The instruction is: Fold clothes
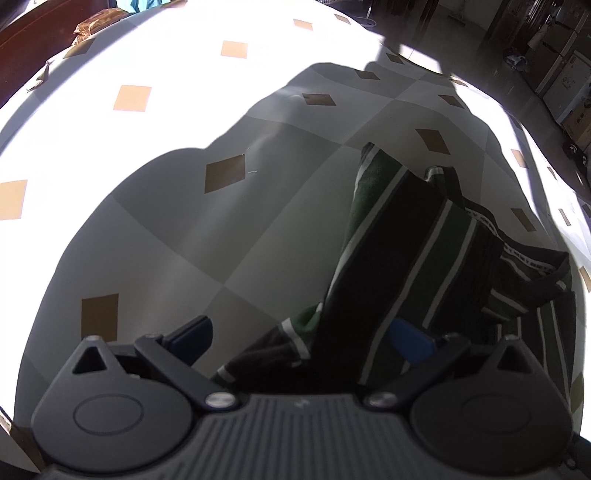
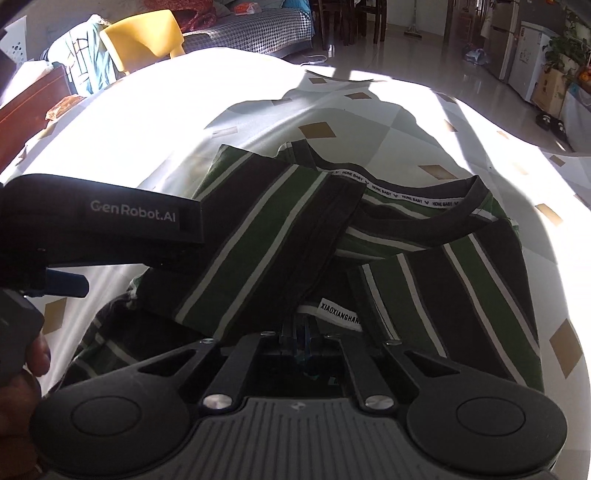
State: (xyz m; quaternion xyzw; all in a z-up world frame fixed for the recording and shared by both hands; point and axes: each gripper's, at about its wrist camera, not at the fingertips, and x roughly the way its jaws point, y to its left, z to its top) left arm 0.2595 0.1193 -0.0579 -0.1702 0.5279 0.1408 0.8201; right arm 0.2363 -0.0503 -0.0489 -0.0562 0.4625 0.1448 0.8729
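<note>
A green, black and white striped shirt lies partly folded on the table, collar facing away. One flap of it is folded over toward the middle. My left gripper is open, its jaws wide apart, with the folded flap draped between the blue pads. It also shows at the left of the right wrist view, over the shirt's left edge. My right gripper is shut on the shirt's near edge beside a white label.
The table wears a white and grey checked cloth with tan diamonds, half in bright sun. A yellow chair, hanging clothes and a sofa stand beyond the far edge. A fridge and boxes are at the far right.
</note>
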